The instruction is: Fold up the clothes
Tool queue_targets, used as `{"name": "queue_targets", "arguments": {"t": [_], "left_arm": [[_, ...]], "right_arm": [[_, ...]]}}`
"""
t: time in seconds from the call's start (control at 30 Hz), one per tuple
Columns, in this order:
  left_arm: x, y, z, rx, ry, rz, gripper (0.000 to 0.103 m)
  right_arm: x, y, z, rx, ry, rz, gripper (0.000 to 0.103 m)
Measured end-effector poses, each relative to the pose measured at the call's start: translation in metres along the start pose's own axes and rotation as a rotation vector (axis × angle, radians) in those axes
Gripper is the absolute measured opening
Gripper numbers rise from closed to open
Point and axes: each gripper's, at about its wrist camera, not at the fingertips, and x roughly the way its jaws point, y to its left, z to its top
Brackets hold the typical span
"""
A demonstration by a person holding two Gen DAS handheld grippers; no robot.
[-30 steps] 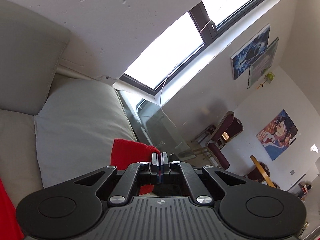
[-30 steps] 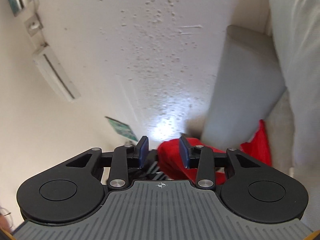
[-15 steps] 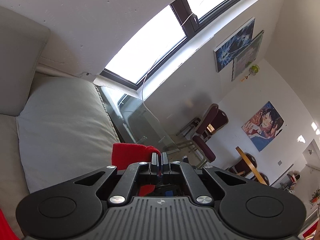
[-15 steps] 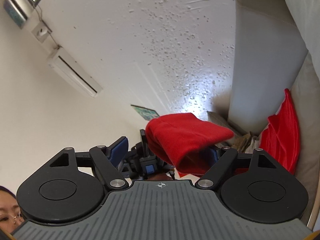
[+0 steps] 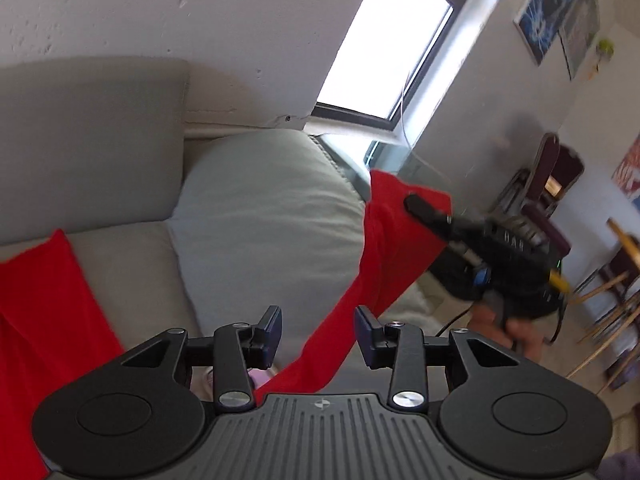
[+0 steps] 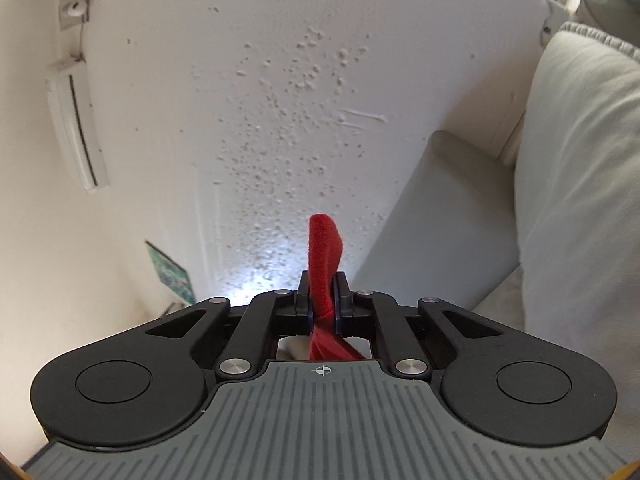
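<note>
red cloth (image 6: 325, 264) pinched in right tool (image 6: 323, 308), end pointing forward.

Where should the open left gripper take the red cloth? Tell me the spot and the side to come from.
Grip the hanging edge of the red cloth below the right gripper, which pinches its top corner. The left gripper is open with the cloth draped between its fingers, so push straight forward and close on that taut strip.

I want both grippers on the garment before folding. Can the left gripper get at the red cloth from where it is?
Probably yes: the left gripper is open, and the red cloth, held up by the right gripper, hangs just past its fingertips, unobstructed.
</note>
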Motion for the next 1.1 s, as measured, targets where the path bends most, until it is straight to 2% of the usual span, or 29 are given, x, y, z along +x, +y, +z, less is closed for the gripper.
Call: {"name": "queue_targets", "arguments": {"t": [0.13, 0.2, 0.3, 0.37, 0.47, 0.53, 0.6, 0.77, 0.9, 1.03, 1.1], "left_arm": [[-0.022, -0.026, -0.056, 0.246, 0.057, 0.149, 0.037], [-0.028, -0.030, -0.082, 0.271, 0.108, 0.124, 0.037], [-0.037, -0.027, -0.105, 0.229, 0.124, 0.080, 0.037], [-0.042, -0.020, -0.109, 0.173, 0.114, 0.052, 0.037], [-0.040, -0.012, -0.111, 0.109, 0.131, 0.022, 0.038], [-0.031, -0.009, -0.118, 0.106, 0.166, 0.033, 0.040], [-0.019, -0.010, -0.128, 0.124, 0.206, 0.051, 0.040], [0.009, -0.021, -0.160, 0.245, 0.296, 0.111, 0.040], [0.021, -0.031, -0.175, 0.338, 0.334, 0.154, 0.040], [0.041, -0.040, -0.187, 0.430, 0.373, 0.274, 0.039], [0.050, -0.040, -0.190, 0.454, 0.385, 0.326, 0.035]], "right_arm": [[-0.022, 0.023, 0.005, -0.083, -0.122, -0.168, 0.009], [-0.040, 0.046, 0.009, -0.143, -0.218, -0.203, 0.009], [-0.067, 0.085, 0.013, -0.241, -0.355, -0.254, 0.009], [-0.080, 0.111, 0.012, -0.323, -0.433, -0.288, 0.009], [-0.082, 0.143, 0.011, -0.404, -0.500, -0.357, 0.008], [-0.075, 0.147, 0.013, -0.447, -0.498, -0.434, 0.008], [-0.064, 0.136, 0.015, -0.462, -0.480, -0.506, 0.008], [-0.046, 0.069, 0.030, -0.385, -0.410, -0.670, 0.008], [-0.042, 0.038, 0.035, -0.322, -0.369, -0.714, 0.008], [-0.040, 0.027, 0.036, -0.315, -0.345, -0.732, 0.008], [-0.040, 0.023, 0.035, -0.309, -0.337, -0.737, 0.008]]}}
